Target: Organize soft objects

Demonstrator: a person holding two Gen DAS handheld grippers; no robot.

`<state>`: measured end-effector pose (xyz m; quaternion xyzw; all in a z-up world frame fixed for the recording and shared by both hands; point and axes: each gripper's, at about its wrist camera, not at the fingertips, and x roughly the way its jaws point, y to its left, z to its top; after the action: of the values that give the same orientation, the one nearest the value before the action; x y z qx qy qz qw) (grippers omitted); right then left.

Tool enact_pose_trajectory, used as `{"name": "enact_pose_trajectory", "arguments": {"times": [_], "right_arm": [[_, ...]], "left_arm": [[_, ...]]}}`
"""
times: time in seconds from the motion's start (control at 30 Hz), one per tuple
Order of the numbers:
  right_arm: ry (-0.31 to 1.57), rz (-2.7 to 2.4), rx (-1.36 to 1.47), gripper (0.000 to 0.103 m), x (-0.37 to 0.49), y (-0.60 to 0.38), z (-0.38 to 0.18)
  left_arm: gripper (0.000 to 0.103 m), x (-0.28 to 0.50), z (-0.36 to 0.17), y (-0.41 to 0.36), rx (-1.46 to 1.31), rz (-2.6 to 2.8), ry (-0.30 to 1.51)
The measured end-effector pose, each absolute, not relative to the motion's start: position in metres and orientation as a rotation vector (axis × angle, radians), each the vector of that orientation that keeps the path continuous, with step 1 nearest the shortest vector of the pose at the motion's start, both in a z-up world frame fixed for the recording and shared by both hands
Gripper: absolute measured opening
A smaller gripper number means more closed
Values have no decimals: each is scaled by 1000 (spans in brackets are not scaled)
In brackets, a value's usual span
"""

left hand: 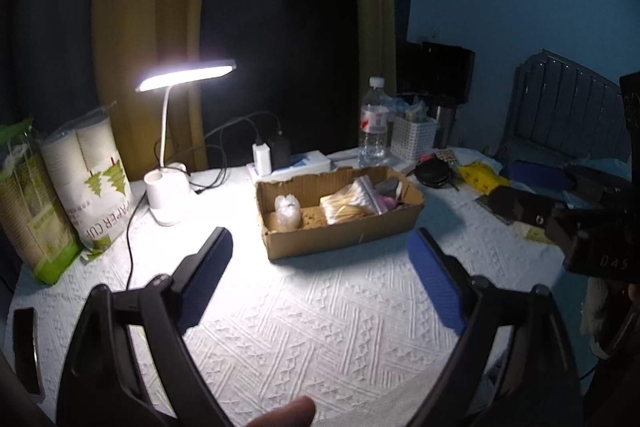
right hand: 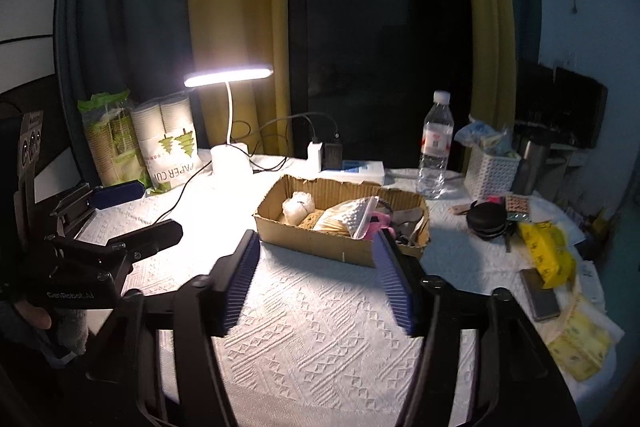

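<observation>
A cardboard box (left hand: 352, 235) (right hand: 320, 239) stands on the white textured tablecloth. It holds a zip bag of cotton swabs (left hand: 350, 205) (right hand: 346, 219), a small clear bag of white stuff (left hand: 287, 211) (right hand: 298, 209), a tan sponge (left hand: 310, 217) and pink and dark items at its right end (right hand: 384, 221). My left gripper (left hand: 320, 247) is open and empty, just in front of the box. My right gripper (right hand: 316, 247) is open and empty, also in front of the box. The left gripper also shows in the right wrist view (right hand: 136, 211), at the left.
A lit desk lamp (left hand: 168, 195) and paper cup packs (left hand: 92, 183) stand at the left. A water bottle (left hand: 374, 123), a white basket (left hand: 414, 137), chargers with cables (left hand: 272, 153), a black round case (right hand: 488, 221), yellow packets (right hand: 548, 251) and a phone (right hand: 540, 293) lie behind and right.
</observation>
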<state>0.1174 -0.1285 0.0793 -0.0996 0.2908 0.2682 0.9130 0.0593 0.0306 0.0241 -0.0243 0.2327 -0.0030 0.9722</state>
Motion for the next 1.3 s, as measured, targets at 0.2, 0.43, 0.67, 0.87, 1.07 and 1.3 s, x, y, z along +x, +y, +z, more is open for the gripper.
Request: {"name": "enact_pose_trajectory", "arguments": {"times": [0.2, 0.43, 0.67, 0.87, 1.07, 1.3], "right_arm": [[531, 539, -199, 66, 96, -133, 105], [465, 522, -209, 67, 76, -135, 131], [414, 497, -209, 67, 62, -140, 154], [400, 504, -218, 67, 53, -139, 161], [403, 500, -219, 67, 51, -139, 162], [408, 498, -219, 67, 52, -138, 161]], "left_arm": [[96, 40, 53, 26, -41, -18, 396], [96, 22, 86, 21, -27, -24, 333], [96, 7, 110, 20, -28, -40, 276], [96, 1, 122, 20, -31, -36, 251], [96, 3, 124, 19, -32, -37, 253], [96, 4, 122, 16, -29, -39, 260]]}}
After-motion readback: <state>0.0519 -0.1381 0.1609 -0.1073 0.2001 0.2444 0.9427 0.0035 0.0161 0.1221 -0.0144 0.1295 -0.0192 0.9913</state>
